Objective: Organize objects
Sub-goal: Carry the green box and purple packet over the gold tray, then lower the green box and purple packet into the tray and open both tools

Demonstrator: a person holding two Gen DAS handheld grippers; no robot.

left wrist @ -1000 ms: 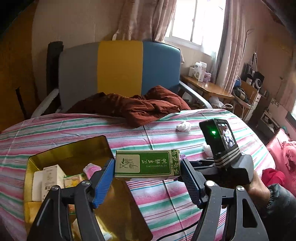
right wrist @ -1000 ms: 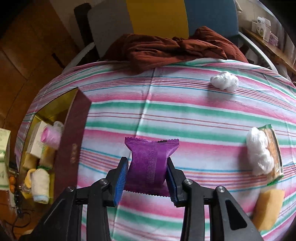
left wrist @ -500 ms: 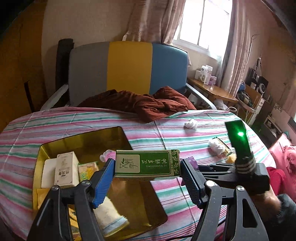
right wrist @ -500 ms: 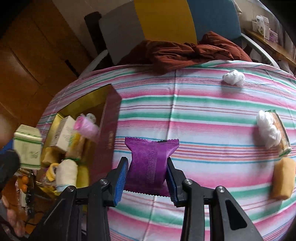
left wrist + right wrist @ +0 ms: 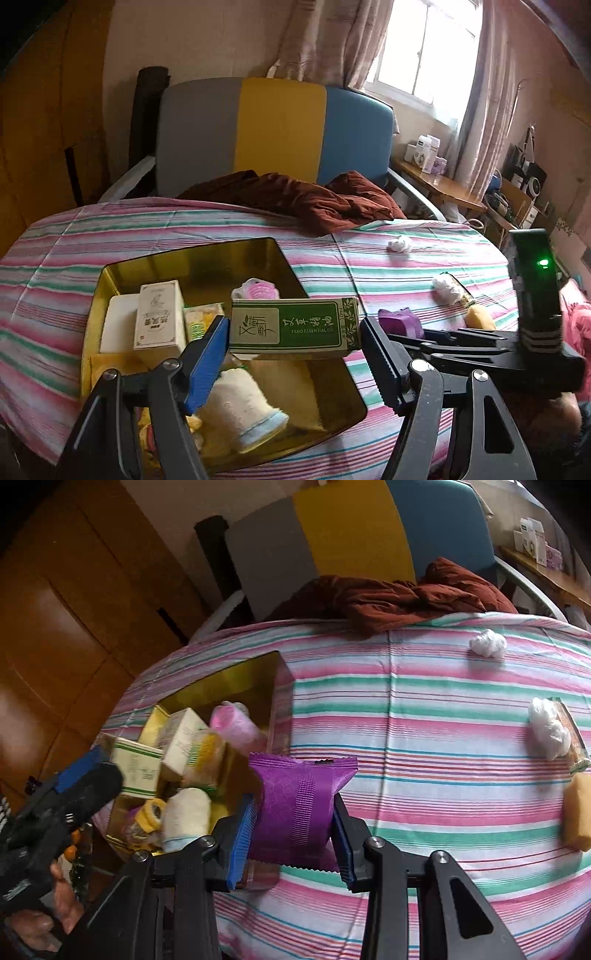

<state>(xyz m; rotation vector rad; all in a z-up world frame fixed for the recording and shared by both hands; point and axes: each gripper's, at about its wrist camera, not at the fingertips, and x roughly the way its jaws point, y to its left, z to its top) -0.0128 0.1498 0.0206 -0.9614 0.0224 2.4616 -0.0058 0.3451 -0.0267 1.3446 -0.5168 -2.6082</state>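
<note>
— Progress? Both grippers have swung over from the striped bench toward the open gold tin box (image 5: pixel 110 275).

— Left gripper (image 5: pixel 291 354), jaws clamped on the green essential-oil carton (image 5: pixel 295 326), now hangs above the box; right gripper (image 5: pixel 291 843), jaws pinching the purple foil sachet (image 5: pixel 299 805), hovers at its right wall. Release should follow.

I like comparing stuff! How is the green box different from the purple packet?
The green box is a stiff carton with printed writing; the purple packet is a soft wrapper with zigzag ends. The left gripper holds the box lying sideways above the gold tin; the right gripper holds the packet upright beside it. Both are clamped and lifted.
</note>
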